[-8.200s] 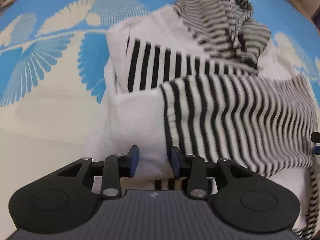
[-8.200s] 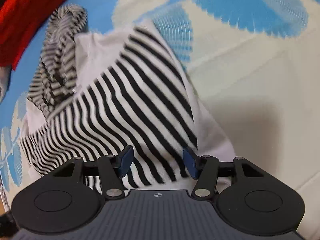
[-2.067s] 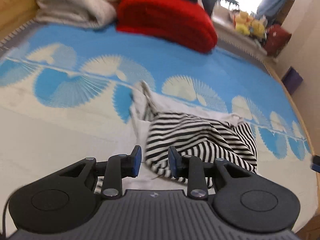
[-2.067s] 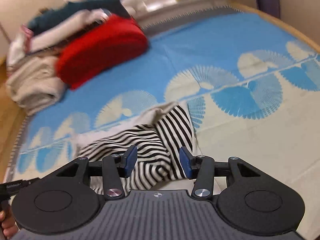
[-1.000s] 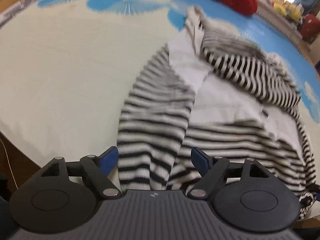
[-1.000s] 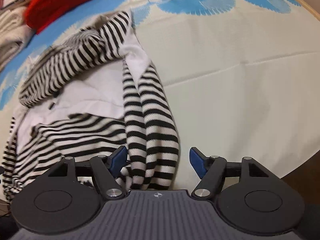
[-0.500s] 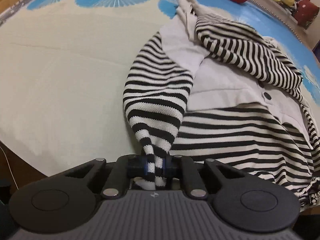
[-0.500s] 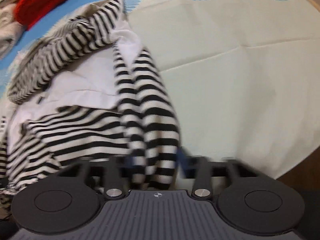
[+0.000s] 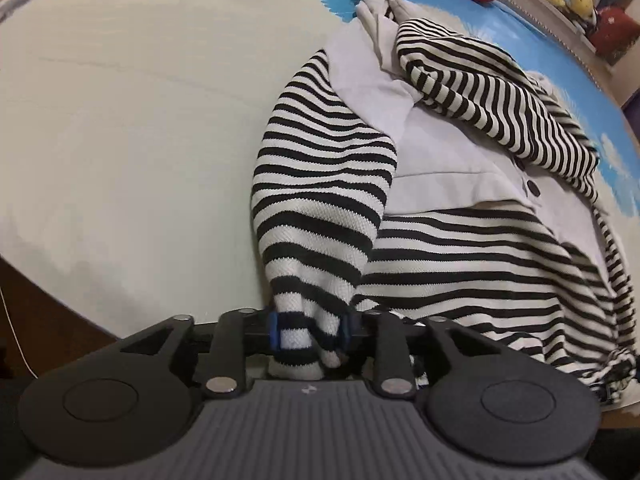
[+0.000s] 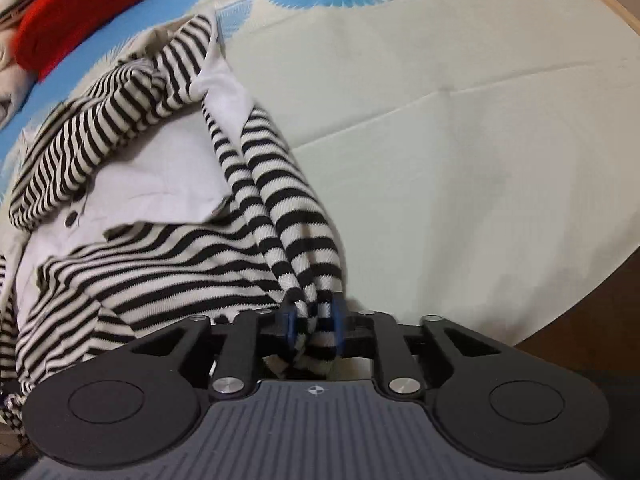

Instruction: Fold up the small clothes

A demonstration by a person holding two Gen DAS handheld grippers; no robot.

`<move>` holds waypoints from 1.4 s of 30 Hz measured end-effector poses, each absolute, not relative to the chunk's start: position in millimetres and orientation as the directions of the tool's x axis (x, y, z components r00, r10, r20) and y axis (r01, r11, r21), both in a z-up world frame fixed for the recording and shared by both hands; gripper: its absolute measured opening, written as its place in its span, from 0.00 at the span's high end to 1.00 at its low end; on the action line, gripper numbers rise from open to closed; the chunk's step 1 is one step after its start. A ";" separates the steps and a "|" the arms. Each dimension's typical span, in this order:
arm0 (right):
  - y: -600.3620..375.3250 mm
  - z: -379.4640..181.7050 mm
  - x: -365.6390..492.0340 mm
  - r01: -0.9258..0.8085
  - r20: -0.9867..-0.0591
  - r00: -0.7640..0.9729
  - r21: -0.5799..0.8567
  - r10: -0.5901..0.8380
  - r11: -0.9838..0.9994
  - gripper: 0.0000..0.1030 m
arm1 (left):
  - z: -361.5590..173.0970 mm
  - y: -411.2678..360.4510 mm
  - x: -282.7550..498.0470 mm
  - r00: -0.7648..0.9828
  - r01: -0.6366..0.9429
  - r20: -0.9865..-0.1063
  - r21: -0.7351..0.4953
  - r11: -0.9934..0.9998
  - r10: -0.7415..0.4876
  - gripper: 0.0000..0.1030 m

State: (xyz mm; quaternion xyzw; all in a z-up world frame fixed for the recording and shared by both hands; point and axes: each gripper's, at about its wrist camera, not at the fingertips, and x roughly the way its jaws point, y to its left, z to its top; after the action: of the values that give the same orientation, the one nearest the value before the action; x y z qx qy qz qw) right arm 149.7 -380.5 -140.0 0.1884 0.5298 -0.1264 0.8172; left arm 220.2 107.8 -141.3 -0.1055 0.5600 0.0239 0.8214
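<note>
The right claw [image 10: 314, 328] is clamped on the bunched end of a striped sleeve [image 10: 280, 196] of the striped garment [image 10: 132, 240] lying left on the cream-and-blue bedspread [image 10: 460, 120], with what may be a red blanket [image 10: 80, 12] far left.

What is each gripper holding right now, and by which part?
The left gripper and right gripper each pinch a striped sleeve of the striped garment, near its cuff end.

Each gripper, left gripper [image 9: 309, 332] and right gripper [image 10: 313, 322], is matte black, with 2 round side housings, silver screw heads on the linkage arms, blue finger pads, and a ribbed grey body bearing a small white mark.
</note>
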 end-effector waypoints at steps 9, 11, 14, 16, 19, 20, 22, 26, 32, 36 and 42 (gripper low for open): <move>-374.4 -147.2 149.8 0.391 -0.926 0.375 0.125 -0.034 0.912 0.60 | -144.2 100.8 222.9 0.374 -0.122 -0.926 -0.100 0.988 -0.047 0.67; -373.5 -148.1 150.1 0.386 -0.926 0.375 0.122 -0.034 0.915 0.60 | -144.0 99.4 222.1 0.376 -0.114 -0.926 -0.095 0.989 -0.045 0.68; -372.7 -146.2 149.8 0.364 -0.917 0.398 0.165 0.007 0.917 0.93 | -137.6 97.2 220.4 0.403 -0.094 -0.913 -0.112 0.989 -0.065 0.91; -369.8 -137.8 149.1 0.347 -0.894 0.448 0.189 0.014 0.919 0.93 | -131.5 96.1 218.6 0.431 -0.082 -0.900 -0.107 0.991 -0.062 0.91; -370.1 -132.9 148.9 0.346 -0.884 0.468 0.190 0.007 0.919 0.93 | -135.5 98.1 220.1 0.404 -0.096 -0.913 -0.103 0.990 -0.056 0.87; -372.4 -136.8 149.6 0.363 -0.896 0.445 0.184 0.004 0.914 0.90 | -138.7 99.6 220.8 0.387 -0.106 -0.921 -0.106 0.989 -0.057 0.85; -376.3 -145.3 149.8 0.395 -0.917 0.398 0.183 0.012 0.900 0.78 | -143.1 102.0 221.0 0.370 -0.122 -0.927 -0.117 0.986 -0.064 0.80; -369.2 -145.9 150.5 0.349 -0.923 0.385 0.139 -0.007 0.927 0.71 | -142.7 96.2 222.5 0.373 -0.094 -0.927 -0.087 0.992 -0.046 0.82; -371.9 -135.3 142.3 0.344 -0.896 0.443 0.191 0.021 0.919 0.92 | -127.1 87.7 215.8 0.432 -0.070 -0.901 -0.075 0.995 -0.038 0.92; -373.6 -113.2 134.2 0.339 -0.844 0.535 0.242 0.025 0.909 0.93 | -102.6 84.1 207.5 0.510 -0.039 -0.858 -0.095 0.995 -0.062 0.92; -387.8 -55.9 113.7 0.277 -0.714 0.696 0.368 0.079 0.888 0.94 | -44.0 98.7 200.7 0.604 -0.011 -0.776 -0.236 0.972 -0.181 0.93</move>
State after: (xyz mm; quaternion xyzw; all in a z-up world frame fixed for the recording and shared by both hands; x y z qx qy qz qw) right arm 113.7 -387.8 -55.9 0.2306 0.3860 -0.0554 0.8915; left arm 200.7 98.7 -44.0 -0.1091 0.4422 -0.0478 0.8890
